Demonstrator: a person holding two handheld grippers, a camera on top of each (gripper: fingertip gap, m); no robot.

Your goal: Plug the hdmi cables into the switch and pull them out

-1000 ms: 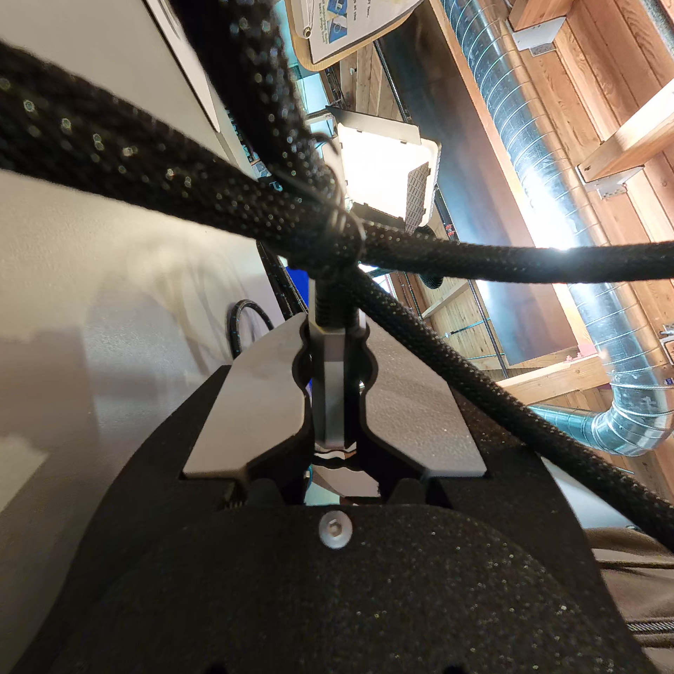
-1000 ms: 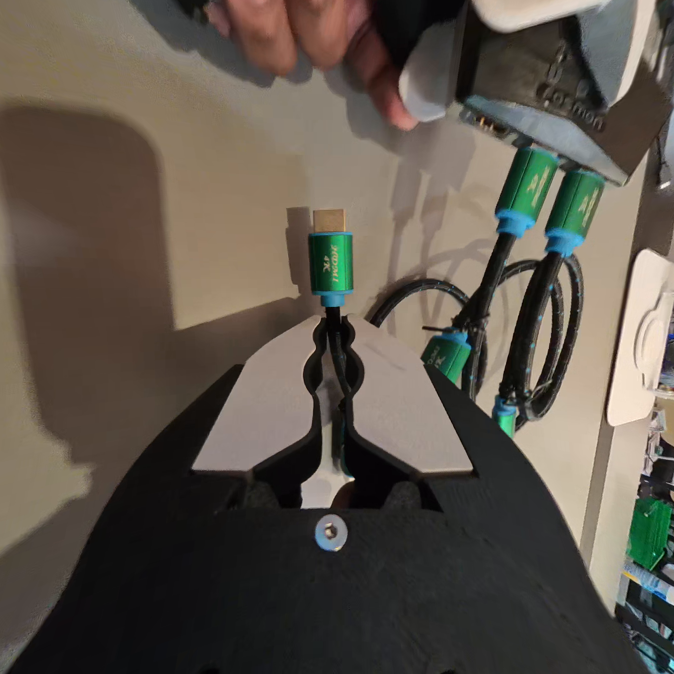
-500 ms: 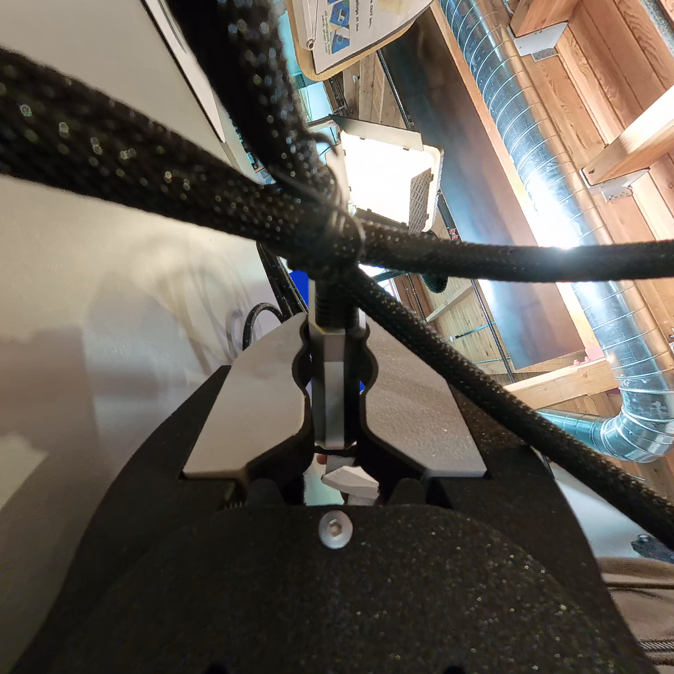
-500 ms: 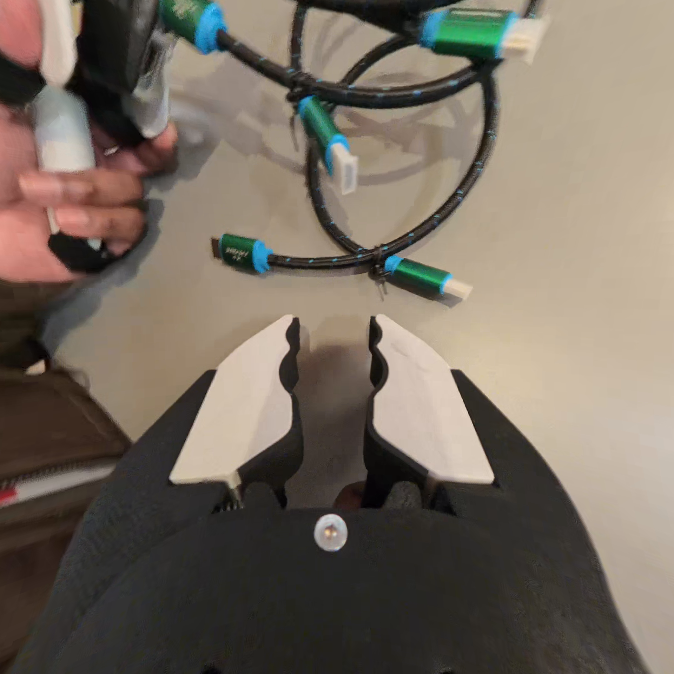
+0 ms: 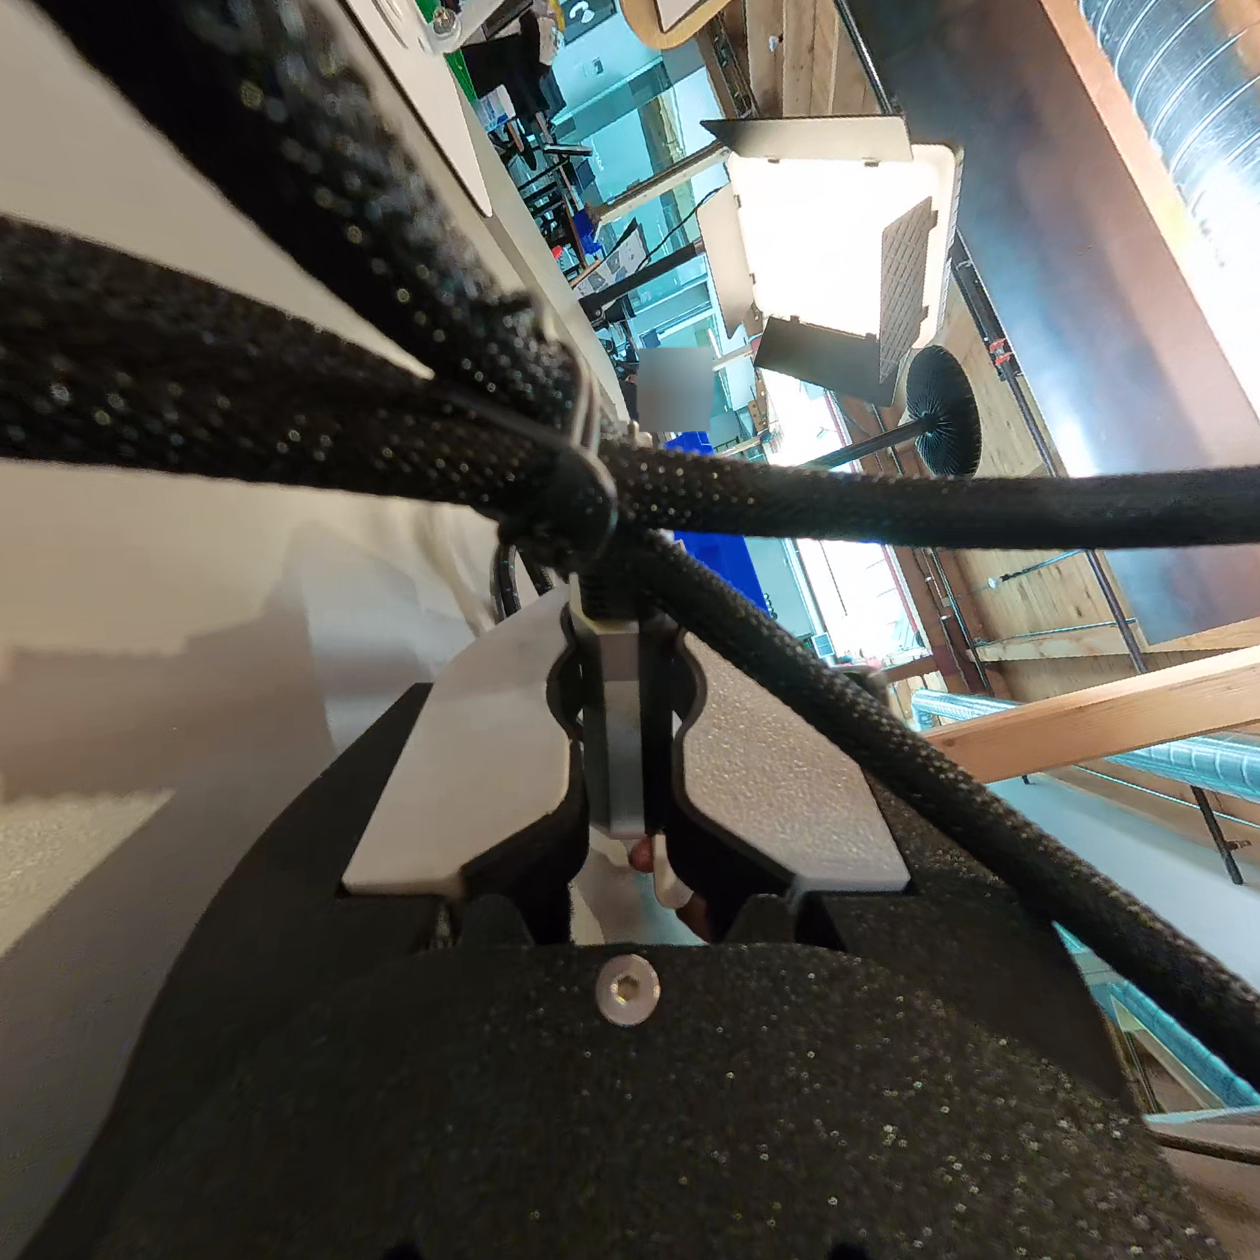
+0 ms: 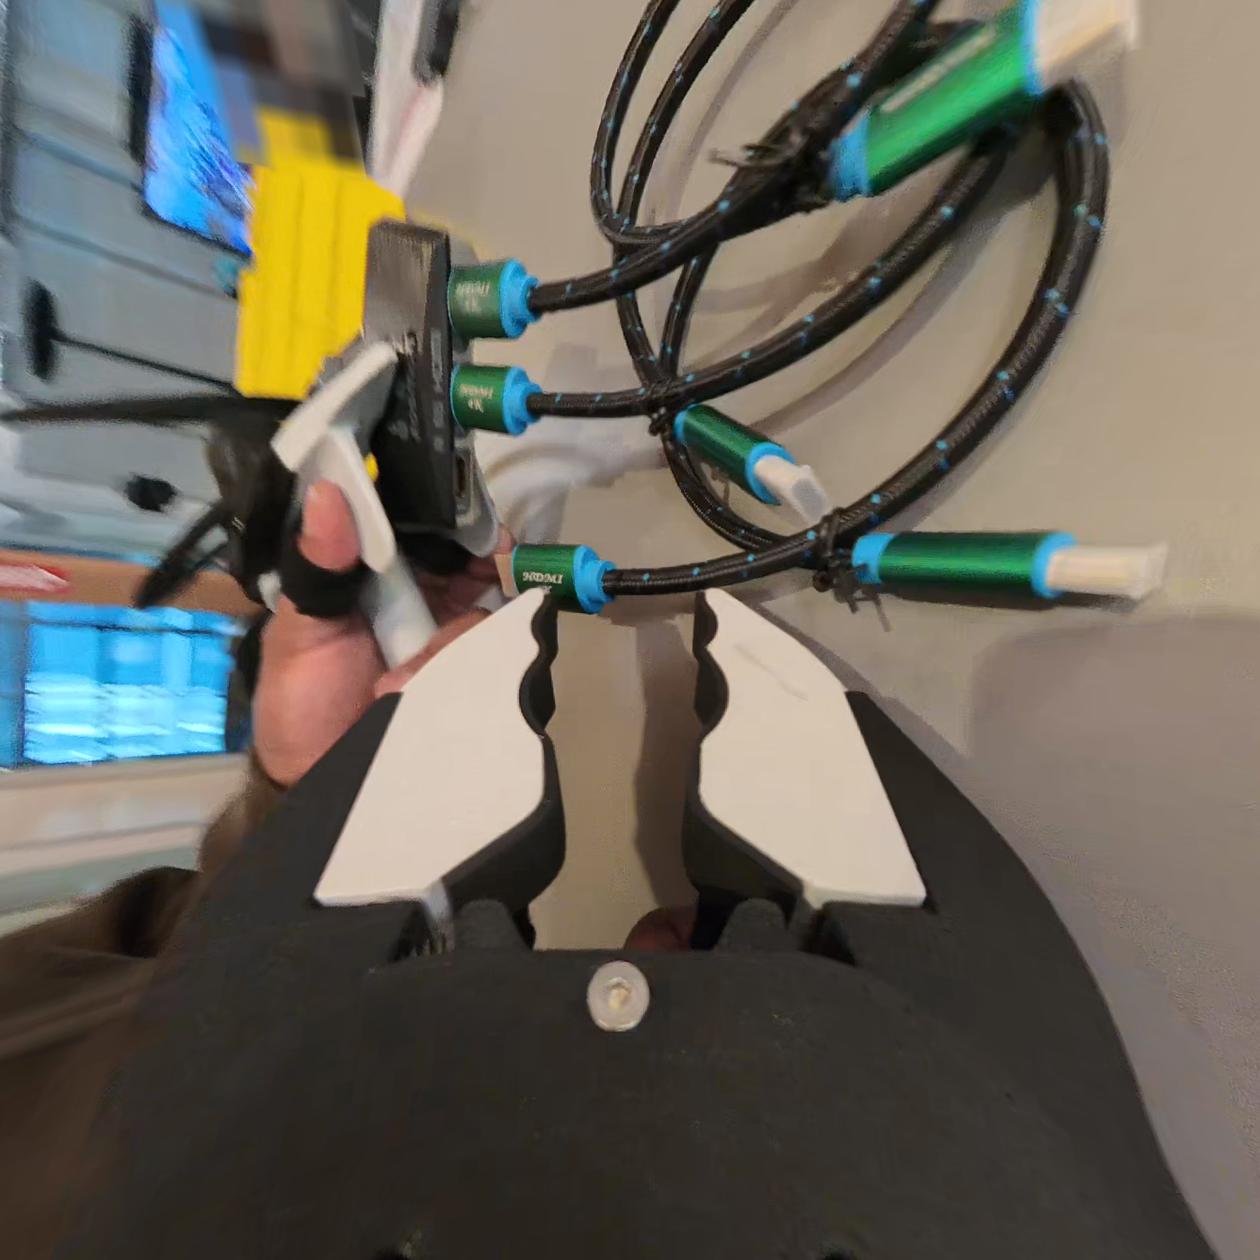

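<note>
My left gripper [image 5: 617, 613] is shut on a black box [image 5: 617, 736] seen edge-on between its pads, with thick black braided cables [image 5: 886, 504] crossing just ahead of the fingertips. The right wrist view shows that box [image 6: 416, 382] clamped in the left gripper's white fingers [image 6: 341, 436], with two green plugs [image 6: 481, 300] pushed into its side. My right gripper [image 6: 620, 600] is open and holds nothing, low over the beige table [image 6: 1023, 750]. A loose green plug [image 6: 549, 576] on a black-and-blue braided cable lies just past its left fingertip.
Coiled braided cables with capped green plugs [image 6: 954, 562] lie on the table to the right. A person's hand [image 6: 313, 654] holds the left gripper. A lit lamp panel [image 5: 832, 225], a metal duct [image 5: 1186, 88] and wooden beams show behind.
My right gripper was shut on the cable behind a green plug, then let it go and opened; the plug now lies on the table by its left fingertip. The left grip is unchanged.
</note>
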